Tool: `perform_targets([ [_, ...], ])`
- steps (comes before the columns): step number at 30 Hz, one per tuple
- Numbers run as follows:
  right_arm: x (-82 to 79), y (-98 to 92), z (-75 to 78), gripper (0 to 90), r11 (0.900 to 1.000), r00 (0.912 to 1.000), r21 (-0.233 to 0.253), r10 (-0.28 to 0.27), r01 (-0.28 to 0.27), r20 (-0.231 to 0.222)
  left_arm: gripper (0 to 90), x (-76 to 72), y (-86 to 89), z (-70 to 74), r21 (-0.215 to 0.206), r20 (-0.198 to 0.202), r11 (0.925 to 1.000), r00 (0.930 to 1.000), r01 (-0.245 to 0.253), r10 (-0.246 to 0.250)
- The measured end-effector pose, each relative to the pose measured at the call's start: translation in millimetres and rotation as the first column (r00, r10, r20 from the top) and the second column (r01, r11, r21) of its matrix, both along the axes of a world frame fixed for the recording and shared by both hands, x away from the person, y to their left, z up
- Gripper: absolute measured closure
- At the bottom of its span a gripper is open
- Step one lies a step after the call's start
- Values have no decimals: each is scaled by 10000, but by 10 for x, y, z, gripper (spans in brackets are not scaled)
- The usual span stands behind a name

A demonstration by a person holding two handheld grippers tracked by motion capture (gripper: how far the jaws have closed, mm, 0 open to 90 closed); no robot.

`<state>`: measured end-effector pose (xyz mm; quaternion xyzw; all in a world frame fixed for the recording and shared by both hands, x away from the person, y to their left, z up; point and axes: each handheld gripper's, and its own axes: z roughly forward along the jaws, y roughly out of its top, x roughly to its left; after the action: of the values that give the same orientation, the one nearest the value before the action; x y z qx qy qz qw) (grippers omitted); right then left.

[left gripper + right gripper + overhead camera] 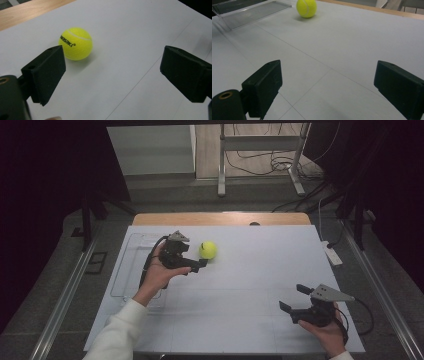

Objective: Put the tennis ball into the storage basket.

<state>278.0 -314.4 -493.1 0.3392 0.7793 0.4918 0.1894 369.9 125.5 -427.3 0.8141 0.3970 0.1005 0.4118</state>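
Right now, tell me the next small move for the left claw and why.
Probably ease the left claw forward and a little left so the tennis ball sits between its jaws. They stand wide open, and the ball rests on the white table just beyond the left jaw, untouched.

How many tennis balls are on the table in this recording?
1. The single yellow tennis ball lies on the white table, just ahead of the open left gripper and right of the clear tray. Nothing suggests a hidden second one.
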Motion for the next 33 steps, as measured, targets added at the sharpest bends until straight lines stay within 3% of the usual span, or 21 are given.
perform_targets([
  [33, 7, -3, -8, 84, 10000, 10000, -39, -5, 5, -37, 77, 290, -66, 59, 266, -187, 9996, 9998, -86, 91],
])
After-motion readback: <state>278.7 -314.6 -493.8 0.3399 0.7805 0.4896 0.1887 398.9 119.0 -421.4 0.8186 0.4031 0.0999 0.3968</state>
